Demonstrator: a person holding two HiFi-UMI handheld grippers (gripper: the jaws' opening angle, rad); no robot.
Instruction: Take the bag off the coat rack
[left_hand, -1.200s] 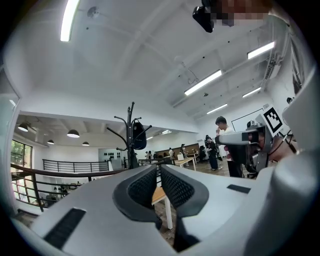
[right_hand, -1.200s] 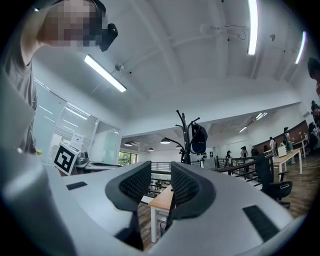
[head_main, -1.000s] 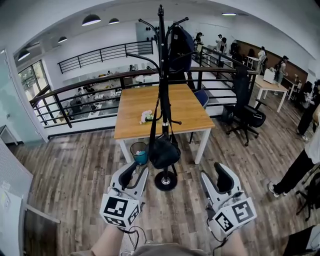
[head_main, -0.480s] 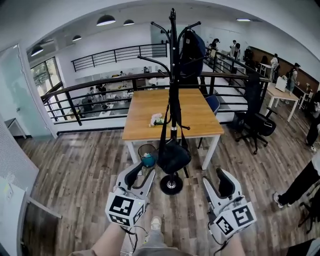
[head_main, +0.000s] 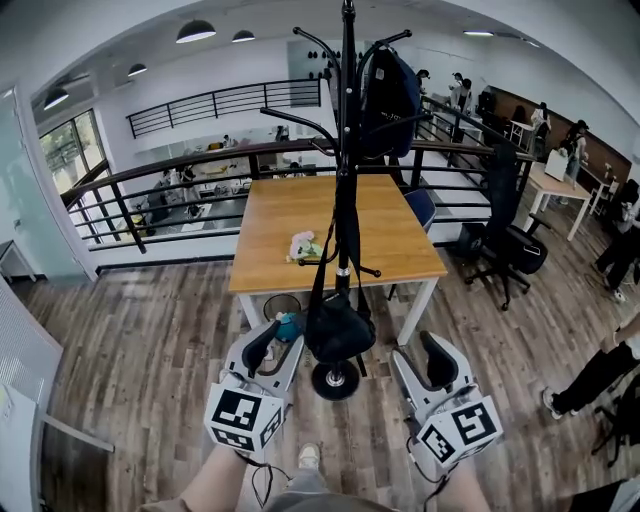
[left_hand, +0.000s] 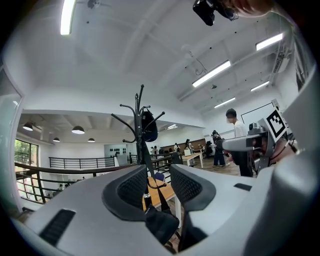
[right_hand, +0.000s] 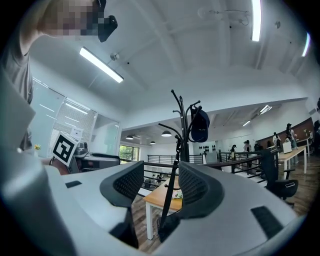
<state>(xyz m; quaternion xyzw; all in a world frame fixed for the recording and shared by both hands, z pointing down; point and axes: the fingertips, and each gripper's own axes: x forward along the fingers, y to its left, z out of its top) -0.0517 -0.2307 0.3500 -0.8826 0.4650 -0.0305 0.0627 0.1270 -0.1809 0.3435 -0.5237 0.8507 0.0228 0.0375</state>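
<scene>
A black coat rack (head_main: 346, 150) stands in front of a wooden table (head_main: 290, 210). A small black bag (head_main: 338, 330) hangs low on it by a long strap, just above the round base (head_main: 335, 380). A dark backpack (head_main: 391, 90) hangs from a top hook. My left gripper (head_main: 272, 350) is open just left of the bag, and my right gripper (head_main: 422, 362) is open to the bag's right; neither touches it. In the left gripper view the bag (left_hand: 162, 225) and the rack (left_hand: 141, 130) show through the gap between the jaws. In the right gripper view the strap (right_hand: 170, 195) shows likewise.
A waste bin (head_main: 284, 325) with something blue in it stands under the table, beside the left gripper. A black office chair (head_main: 505, 240) is to the right. A black railing (head_main: 180, 170) runs behind the table. A person's legs (head_main: 595, 375) are at the right edge.
The rack and bag have come nearer in the head view. Both grippers have moved forward, so that they now flank the bag. Their jaws stay apart.
</scene>
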